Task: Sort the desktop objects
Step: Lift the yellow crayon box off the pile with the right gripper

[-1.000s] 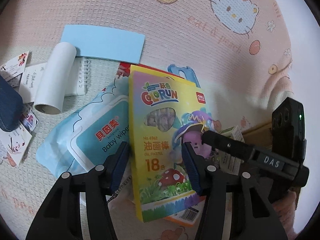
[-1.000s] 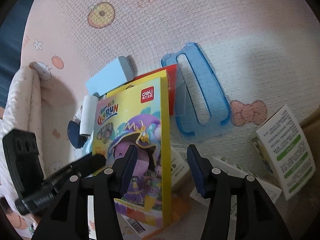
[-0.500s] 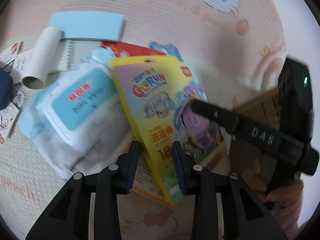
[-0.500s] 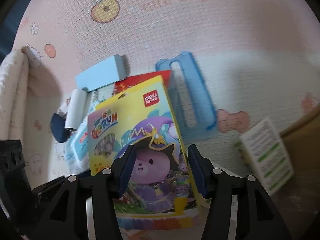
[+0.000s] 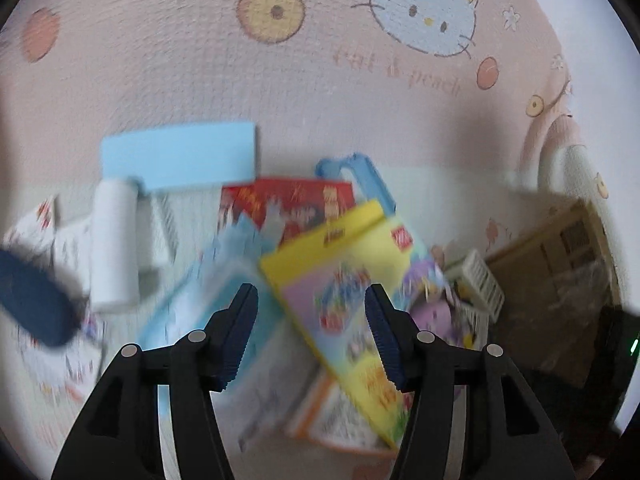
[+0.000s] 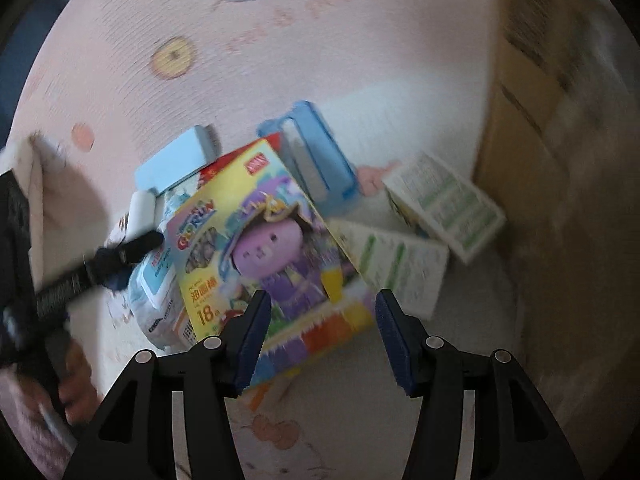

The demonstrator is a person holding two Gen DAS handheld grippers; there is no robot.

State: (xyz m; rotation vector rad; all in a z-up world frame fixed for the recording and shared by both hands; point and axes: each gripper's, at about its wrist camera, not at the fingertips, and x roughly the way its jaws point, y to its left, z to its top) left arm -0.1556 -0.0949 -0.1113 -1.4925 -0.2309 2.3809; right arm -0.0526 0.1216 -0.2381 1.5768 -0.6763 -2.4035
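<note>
A yellow oil pastel box (image 5: 340, 280) lies tilted on the pile, partly over a pale blue wipes pack (image 5: 208, 304). My left gripper (image 5: 310, 298) hovers above both, its jaws opening wide, and the pads touch nothing. In the right wrist view the pastel box (image 6: 260, 240) sits just ahead of my right gripper (image 6: 323, 300), which is open. The box's lower edge runs under the right gripper's left finger without being pinched. The left gripper's black finger (image 6: 132, 248) shows at the left, above the wipes pack (image 6: 154, 276), with a hand below it.
On the pink cartoon mat lie a light blue box (image 5: 180, 156), a white roll (image 5: 114, 244), a red booklet (image 5: 288, 204), a blue plastic frame (image 6: 316, 156) and a dark blue case (image 5: 36, 300). Two white green-printed boxes (image 6: 444, 204) lie beside a cardboard box (image 6: 532, 120) at the right.
The left gripper narrowed, then opened wide and lifted away from the pastel box, which now lies turned. The right gripper swung right, bringing the cardboard box and white boxes into view.
</note>
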